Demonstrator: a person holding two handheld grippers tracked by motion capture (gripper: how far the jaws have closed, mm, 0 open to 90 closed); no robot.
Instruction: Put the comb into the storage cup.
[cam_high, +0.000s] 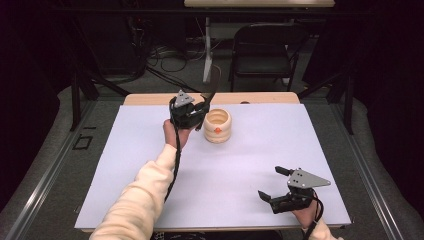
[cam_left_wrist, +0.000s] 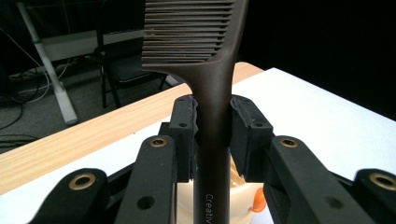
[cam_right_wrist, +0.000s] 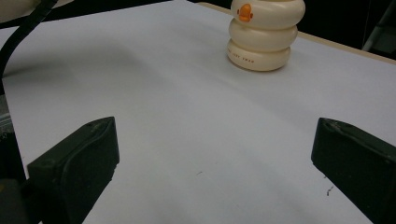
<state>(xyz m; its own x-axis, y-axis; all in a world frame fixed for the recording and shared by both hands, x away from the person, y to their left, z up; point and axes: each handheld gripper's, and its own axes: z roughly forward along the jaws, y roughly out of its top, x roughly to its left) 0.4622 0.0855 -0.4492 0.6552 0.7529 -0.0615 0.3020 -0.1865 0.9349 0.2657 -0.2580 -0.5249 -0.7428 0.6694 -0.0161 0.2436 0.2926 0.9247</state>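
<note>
My left gripper (cam_high: 192, 114) is held above the back of the white mat (cam_high: 250, 150), just left of a cream ribbed cup (cam_high: 218, 126) with an orange mark. It is shut on the handle of a dark brown comb (cam_high: 212, 87), whose teeth point up and away. In the left gripper view the comb (cam_left_wrist: 212, 70) stands upright between the pads (cam_left_wrist: 184, 126), with the cup (cam_left_wrist: 243, 200) just below. My right gripper (cam_high: 270, 182) rests low at the mat's front right, open with nothing between its jaws. In the right gripper view the cup (cam_right_wrist: 264, 35) stands far ahead of the right gripper (cam_right_wrist: 215, 158).
A strip of the wooden table (cam_high: 150, 99) shows behind the mat. Beyond it stand a black folding chair (cam_high: 262, 47) and a white post (cam_high: 207, 50), with cables on the floor. The mat's middle (cam_right_wrist: 187, 93) lies bare between gripper and cup.
</note>
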